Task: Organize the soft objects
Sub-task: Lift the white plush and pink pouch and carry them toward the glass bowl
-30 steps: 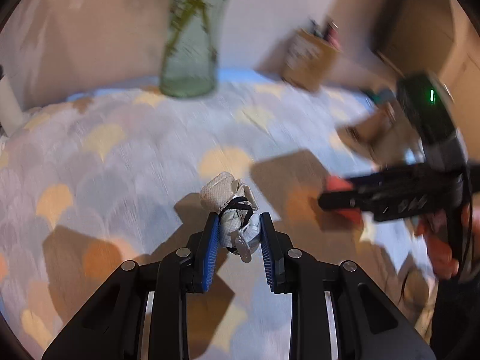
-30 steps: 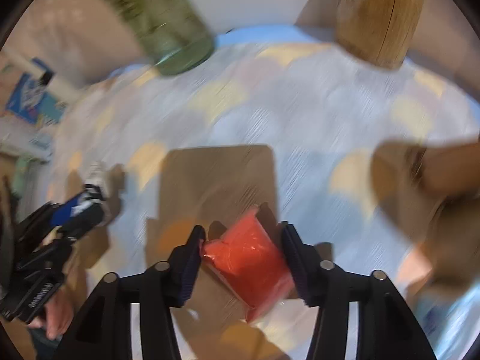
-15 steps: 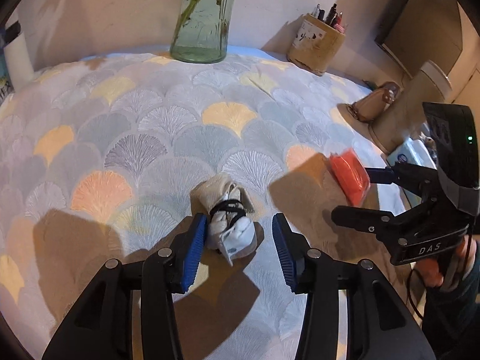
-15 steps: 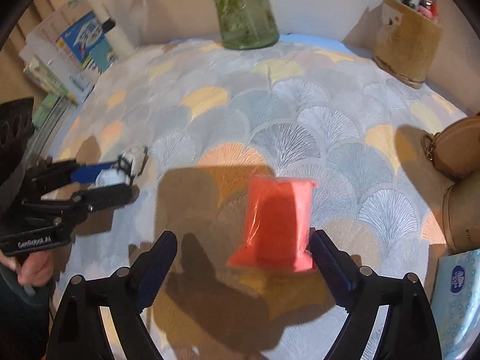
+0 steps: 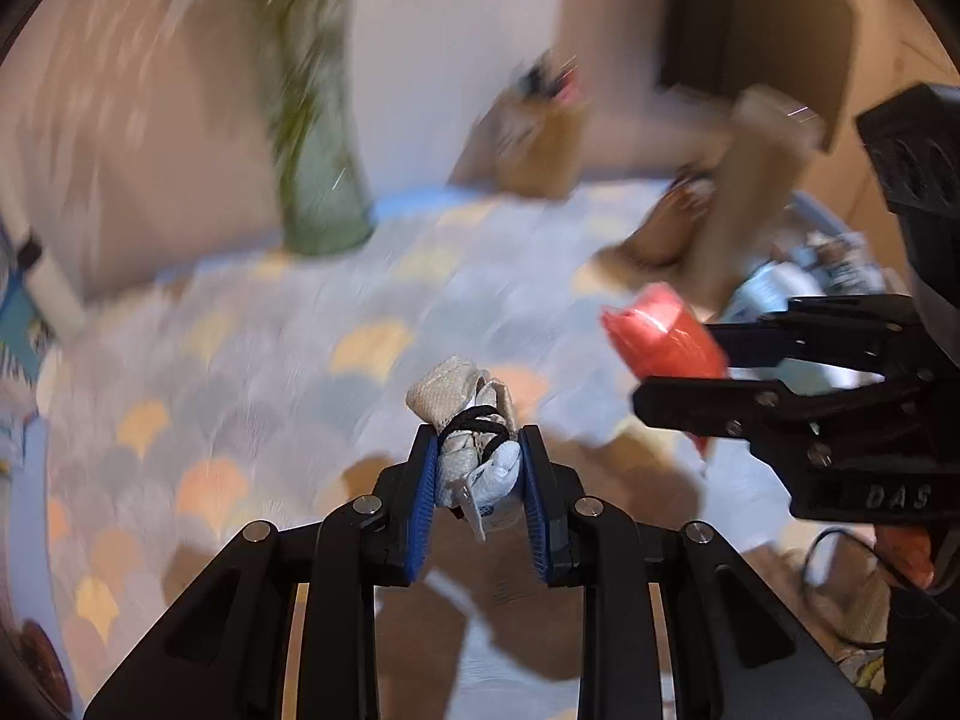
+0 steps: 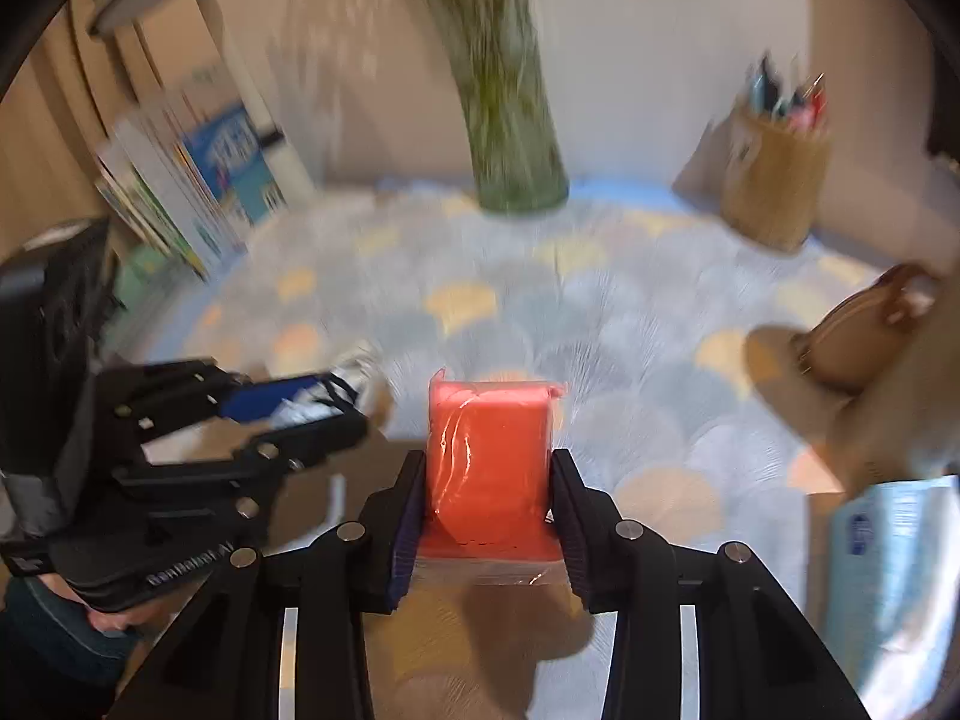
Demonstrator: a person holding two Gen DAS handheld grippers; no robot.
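Two soft items in hand, lifting step: left gripper (image 5: 477, 471), jaws just closed, clamps the tied cloth bundle (image 5: 474, 450) at lower centre; right gripper (image 6: 489, 507), jaws just closed, pinches the orange packet (image 6: 489, 456) at centre; next, seemingly, carry both to a common spot on the patterned cloth (image 6: 630, 324).

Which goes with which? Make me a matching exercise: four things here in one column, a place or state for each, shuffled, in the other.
1. orange packet
2. tied cloth bundle
3. green glass vase
4. pen holder

A. far edge of the table, middle, holding stems
B. clamped in the left tongs
C. far right of the table, full of pens
D. clamped in the right tongs

Pairs: 1-D, 2-B, 3-A, 4-C
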